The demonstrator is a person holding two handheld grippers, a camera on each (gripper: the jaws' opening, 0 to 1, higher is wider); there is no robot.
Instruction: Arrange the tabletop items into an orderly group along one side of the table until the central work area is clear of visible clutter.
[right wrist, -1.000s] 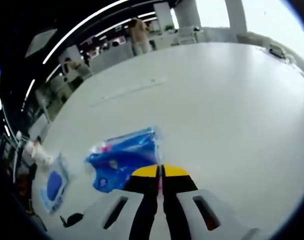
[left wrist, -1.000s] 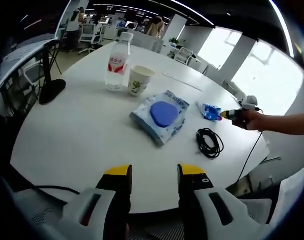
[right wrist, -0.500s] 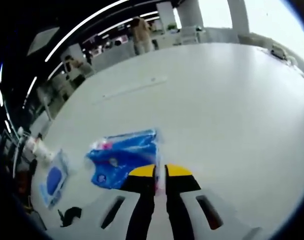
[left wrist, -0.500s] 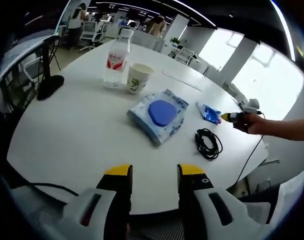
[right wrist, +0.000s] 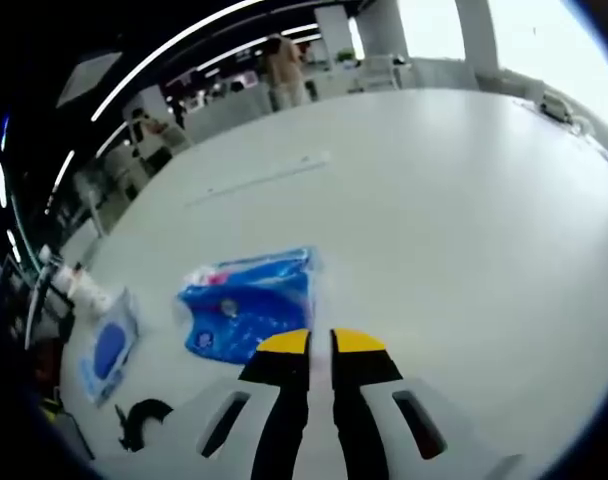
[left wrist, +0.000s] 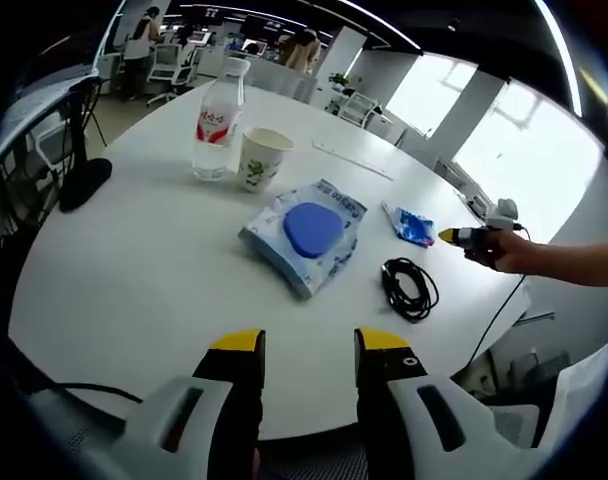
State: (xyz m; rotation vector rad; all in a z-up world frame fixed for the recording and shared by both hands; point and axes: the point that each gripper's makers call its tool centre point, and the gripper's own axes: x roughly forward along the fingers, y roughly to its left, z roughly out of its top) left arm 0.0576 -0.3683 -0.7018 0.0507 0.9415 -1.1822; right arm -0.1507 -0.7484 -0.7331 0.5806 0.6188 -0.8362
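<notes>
Just beyond the right claw lies the blue packet.

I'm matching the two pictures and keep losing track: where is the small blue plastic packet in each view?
Left gripper view: small blue plastic packet lies right of centre on the white table, just before the right tool.
Right gripper view: it lies low and left of centre, just ahead of the tool.
Shared landmark: the coiled black cable.

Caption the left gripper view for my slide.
Open left tool over a table with bottle, cup, wipes, cable.
</notes>
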